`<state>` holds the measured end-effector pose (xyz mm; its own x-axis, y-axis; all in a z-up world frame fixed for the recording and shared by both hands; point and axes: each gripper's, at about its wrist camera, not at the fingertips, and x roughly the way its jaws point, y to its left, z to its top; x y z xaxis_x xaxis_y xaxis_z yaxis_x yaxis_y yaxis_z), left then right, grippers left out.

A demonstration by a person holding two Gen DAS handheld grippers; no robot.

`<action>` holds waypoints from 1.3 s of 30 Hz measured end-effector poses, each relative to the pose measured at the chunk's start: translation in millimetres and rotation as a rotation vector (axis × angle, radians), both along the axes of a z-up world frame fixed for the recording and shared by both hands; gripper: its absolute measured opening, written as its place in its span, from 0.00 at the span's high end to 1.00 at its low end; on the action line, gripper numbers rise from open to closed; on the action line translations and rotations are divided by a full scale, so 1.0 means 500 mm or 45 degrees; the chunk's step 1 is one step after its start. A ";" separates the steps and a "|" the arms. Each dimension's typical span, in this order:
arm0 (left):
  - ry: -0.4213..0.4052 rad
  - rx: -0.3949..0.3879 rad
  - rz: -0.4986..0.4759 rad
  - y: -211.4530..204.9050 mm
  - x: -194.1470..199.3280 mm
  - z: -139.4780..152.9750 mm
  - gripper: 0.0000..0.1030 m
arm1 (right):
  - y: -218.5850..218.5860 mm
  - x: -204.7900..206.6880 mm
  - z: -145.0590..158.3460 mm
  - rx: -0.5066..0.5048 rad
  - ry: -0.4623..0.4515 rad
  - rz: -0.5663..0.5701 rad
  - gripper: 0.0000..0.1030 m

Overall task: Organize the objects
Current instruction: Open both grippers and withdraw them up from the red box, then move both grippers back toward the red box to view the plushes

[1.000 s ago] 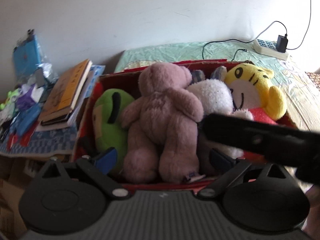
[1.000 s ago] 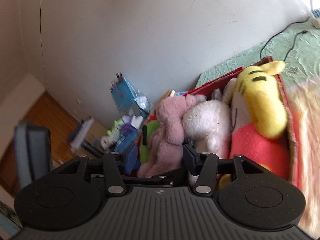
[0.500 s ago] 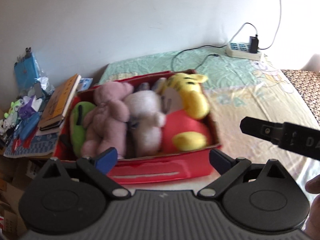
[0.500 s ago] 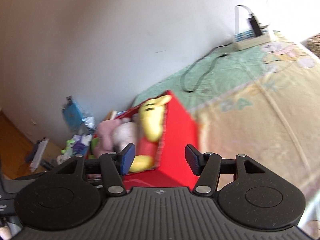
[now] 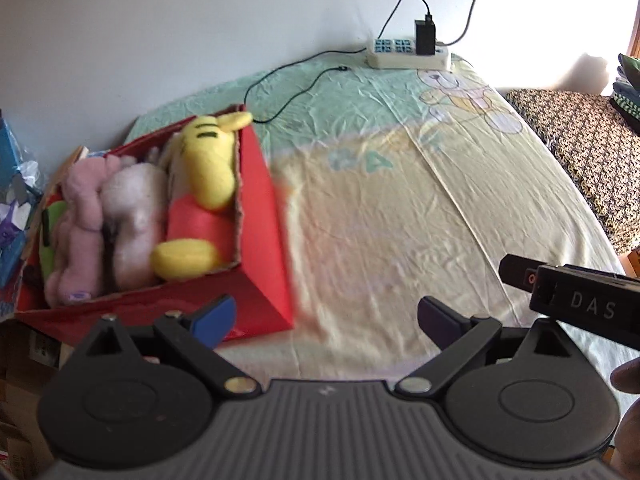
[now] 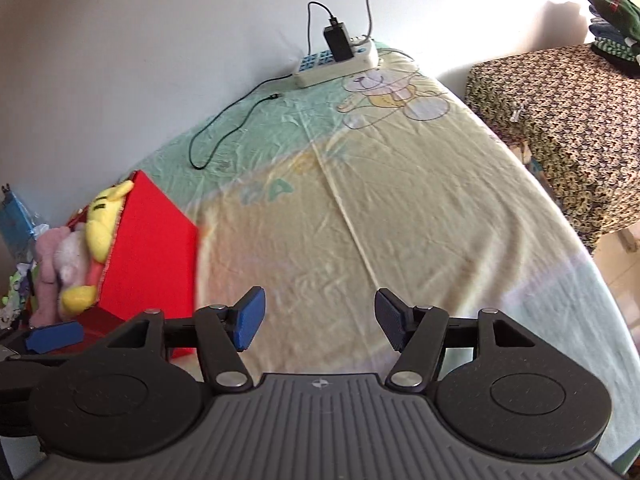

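Observation:
A red box (image 5: 262, 216) stands at the left end of the bed and holds a yellow tiger plush (image 5: 208, 168), a white plush (image 5: 134, 208), a pink bear (image 5: 80, 208) and a green plush (image 5: 50, 236). The box also shows in the right wrist view (image 6: 152, 244). My left gripper (image 5: 326, 320) is open and empty, held back from the box over the sheet. My right gripper (image 6: 318, 320) is open and empty, to the right of the box. Its body shows at the right in the left wrist view (image 5: 576, 304).
The bed sheet (image 6: 380, 208) is yellow and green with a bear print. A power strip (image 5: 408, 54) with a charger and cable lies by the wall. A patterned cloth surface (image 6: 560, 120) with folded clothes stands at the right. Clutter and a blue item (image 5: 12, 168) lie left of the box.
Both grippers have pulled back from the box and swung right, from close above the plush toys to over the open sheet. The toys stay in the box.

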<state>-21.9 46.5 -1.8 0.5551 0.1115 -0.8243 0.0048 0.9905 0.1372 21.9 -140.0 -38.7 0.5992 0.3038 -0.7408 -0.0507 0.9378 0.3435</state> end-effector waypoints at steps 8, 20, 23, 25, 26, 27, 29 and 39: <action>0.093 -0.087 0.001 -0.034 0.024 -0.045 0.05 | -0.039 -0.003 -0.026 -0.186 0.044 -0.015 0.33; 0.168 0.001 0.070 -0.037 0.024 -0.069 0.09 | -0.038 0.008 -0.030 -0.259 0.062 0.002 0.25; 0.170 0.016 0.114 -0.018 0.013 -0.069 0.08 | -0.017 0.010 -0.037 -0.270 0.077 0.036 0.25; 0.178 0.034 0.144 -0.004 0.003 -0.074 0.08 | -0.001 0.010 -0.042 -0.265 0.086 0.063 0.25; 0.184 0.039 0.160 0.005 -0.002 -0.076 0.07 | 0.010 0.008 -0.044 -0.266 0.088 0.079 0.25; 0.191 0.041 0.177 0.015 -0.007 -0.079 0.07 | 0.021 0.007 -0.046 -0.269 0.091 0.097 0.25; 0.208 0.039 0.213 0.037 -0.016 -0.082 0.07 | 0.049 0.002 -0.049 -0.275 0.100 0.148 0.25; 0.179 0.026 0.324 0.155 -0.053 -0.044 0.07 | 0.155 -0.025 -0.012 -0.287 0.037 0.247 0.24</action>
<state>-48.2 123.8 -23.8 0.3876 0.2500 -0.8873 -0.2227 0.9594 0.1730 9.2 -62.6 -44.5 0.5234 0.2364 -0.8186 -0.2300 0.9643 0.1314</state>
